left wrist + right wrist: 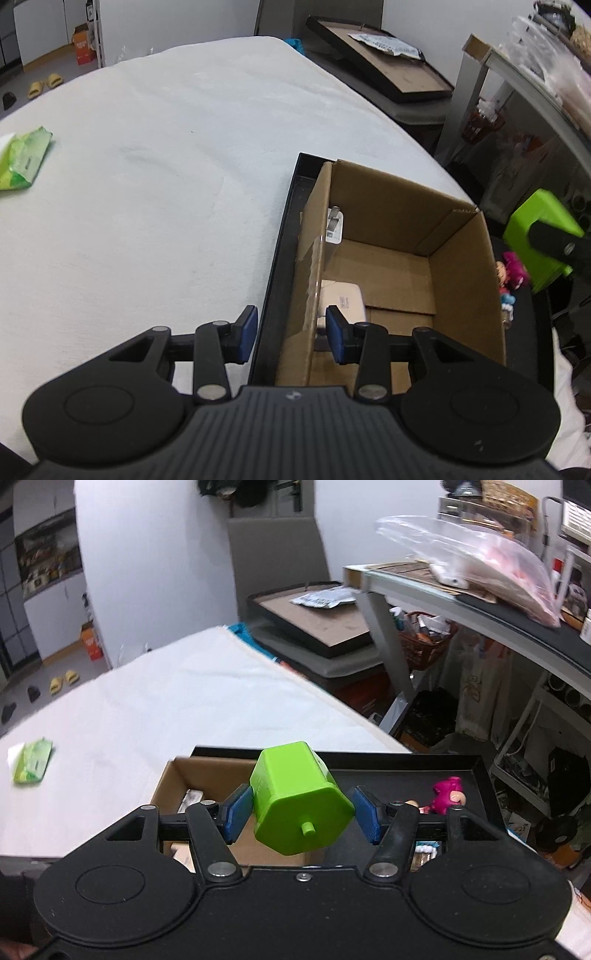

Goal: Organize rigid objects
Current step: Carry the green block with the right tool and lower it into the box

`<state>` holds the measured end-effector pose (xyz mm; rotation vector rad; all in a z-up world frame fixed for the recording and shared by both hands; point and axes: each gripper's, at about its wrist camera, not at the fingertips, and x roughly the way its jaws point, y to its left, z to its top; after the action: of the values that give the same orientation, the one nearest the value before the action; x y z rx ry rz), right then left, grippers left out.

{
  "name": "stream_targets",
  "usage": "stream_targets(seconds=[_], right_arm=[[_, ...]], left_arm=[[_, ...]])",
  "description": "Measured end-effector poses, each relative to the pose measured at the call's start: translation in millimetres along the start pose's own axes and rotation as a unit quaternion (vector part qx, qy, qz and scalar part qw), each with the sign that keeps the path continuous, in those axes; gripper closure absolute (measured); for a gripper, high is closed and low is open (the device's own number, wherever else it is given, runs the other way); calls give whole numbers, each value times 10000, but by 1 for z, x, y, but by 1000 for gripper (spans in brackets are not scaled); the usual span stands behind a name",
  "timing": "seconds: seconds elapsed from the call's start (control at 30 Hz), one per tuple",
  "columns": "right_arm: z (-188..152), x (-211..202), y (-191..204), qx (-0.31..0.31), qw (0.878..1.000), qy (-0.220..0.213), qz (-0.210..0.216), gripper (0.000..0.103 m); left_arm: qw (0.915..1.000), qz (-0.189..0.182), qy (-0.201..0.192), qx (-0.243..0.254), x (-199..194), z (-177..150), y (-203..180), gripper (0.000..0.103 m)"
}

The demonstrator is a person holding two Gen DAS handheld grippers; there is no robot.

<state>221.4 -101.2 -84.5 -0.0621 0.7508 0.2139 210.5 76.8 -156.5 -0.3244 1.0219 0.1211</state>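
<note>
Right gripper [302,814]: my pads clamp green hexagonal block [301,797], held above cardboard box [207,775] in black tray [476,771]. Left gripper [290,334]: jaws apart, empty, straddling box's near wall; white adapters [341,299] inside, at 12 o'clock

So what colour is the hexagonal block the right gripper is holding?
Bright lime green, clearest in the right wrist view.

From the left wrist we look down, close, over the cardboard box [399,266] at lower right. From the right wrist we see that box [207,775] lower left, from higher.
</note>
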Motion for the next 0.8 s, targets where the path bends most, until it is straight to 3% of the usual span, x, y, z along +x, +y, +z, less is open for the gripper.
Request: stream_targets(seconds=[0.17, 0.3, 0.8], right_arm=[[-2, 6, 20, -329, 9992, 216, 89, 45], [-3, 13, 30, -395, 9987, 317, 51, 45], [3, 36, 59, -736, 9957, 558, -17, 45]], left_arm=[[9984, -411, 111, -383, 6, -2, 14, 70], [9956, -670, 75, -647, 8, -3, 22, 87], [9919, -859, 105, -935, 10, -3, 28, 87]])
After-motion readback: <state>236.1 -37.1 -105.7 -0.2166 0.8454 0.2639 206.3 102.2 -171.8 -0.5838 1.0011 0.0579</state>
